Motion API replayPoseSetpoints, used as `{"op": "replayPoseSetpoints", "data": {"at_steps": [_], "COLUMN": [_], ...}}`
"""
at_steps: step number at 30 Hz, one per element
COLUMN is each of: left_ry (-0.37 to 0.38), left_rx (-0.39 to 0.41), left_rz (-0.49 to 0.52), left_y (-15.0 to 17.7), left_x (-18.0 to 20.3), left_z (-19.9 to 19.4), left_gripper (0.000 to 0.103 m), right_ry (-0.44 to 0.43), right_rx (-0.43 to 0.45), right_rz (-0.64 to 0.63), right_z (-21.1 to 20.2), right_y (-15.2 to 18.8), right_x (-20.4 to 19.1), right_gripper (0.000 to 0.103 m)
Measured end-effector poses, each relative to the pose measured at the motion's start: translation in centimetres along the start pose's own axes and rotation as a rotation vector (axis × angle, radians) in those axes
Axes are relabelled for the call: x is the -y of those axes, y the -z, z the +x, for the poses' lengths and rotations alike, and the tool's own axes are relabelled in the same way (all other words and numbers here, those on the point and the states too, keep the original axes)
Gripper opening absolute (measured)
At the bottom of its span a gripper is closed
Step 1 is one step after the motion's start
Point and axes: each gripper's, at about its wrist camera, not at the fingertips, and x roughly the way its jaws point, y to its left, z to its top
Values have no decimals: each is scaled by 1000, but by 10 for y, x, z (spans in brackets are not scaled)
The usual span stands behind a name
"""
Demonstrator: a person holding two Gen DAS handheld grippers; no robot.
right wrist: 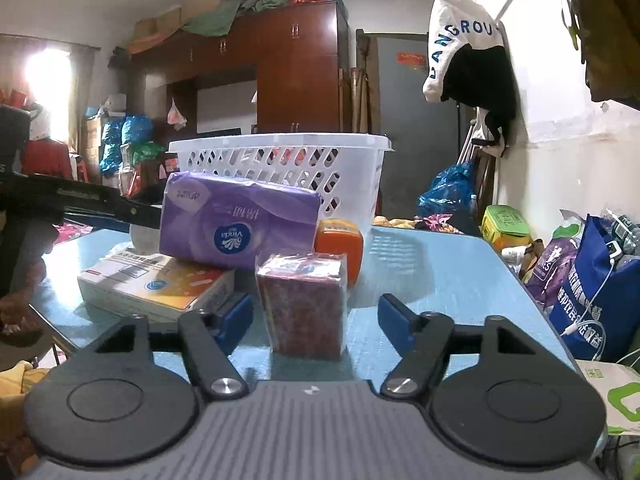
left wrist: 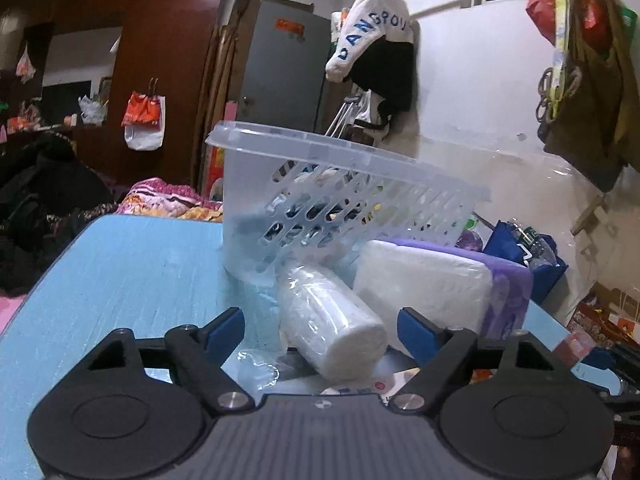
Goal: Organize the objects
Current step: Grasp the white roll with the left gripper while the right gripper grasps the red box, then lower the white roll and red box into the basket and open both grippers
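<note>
Left wrist view
Left gripper (left wrist: 321, 331): jaws apart, nothing clamped, lower centre of frame.
Clear-wrapped white roll (left wrist: 332, 320): lying between the blue fingertips, on the light blue tabletop (left wrist: 120, 272).
White perforated plastic basket (left wrist: 320, 200): centre, tilted, behind the roll.
Purple-and-white tissue pack (left wrist: 432, 284): right of centre, beside the roll.

Right wrist view
Right gripper (right wrist: 316, 322): jaws apart, holding nothing.
Dark red wrapped block (right wrist: 306, 304): upright between the fingertips.
Orange box (right wrist: 340, 246): behind the block.
Tissue pack (right wrist: 236, 220): left of centre, leaning on a flat white-and-yellow carton (right wrist: 156, 286).
Basket (right wrist: 280, 168): upper centre, behind.
</note>
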Motion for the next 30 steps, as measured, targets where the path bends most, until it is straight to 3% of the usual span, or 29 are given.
{"op": "replayPoseSetpoints", "data": {"at_steps": [4,6,11,23,30], "left_ry": [-1,5,-6,36,75], "left_rx": [-29,-35,-19,131,226], "left_rz": [21,26,41,39,62], "left_y": [0,1,2,10,1], "left_x": [5,6,10,2,7], "left_z": [4,4,1,-25,-48], "left_gripper": [72,57,56,56,56], "right_ry": [0,-5,0,7,-11], "right_rx": [-12,-22,-23,36,87], "right_rz": [-16,-22,-31,-42,-37], "right_z": [1,2,3,-10,-19], "right_y": [1,2,2,-5,-31], "right_x": [-4,-5,-8,-4,2], "right_gripper": [58,54,49,47,47]}}
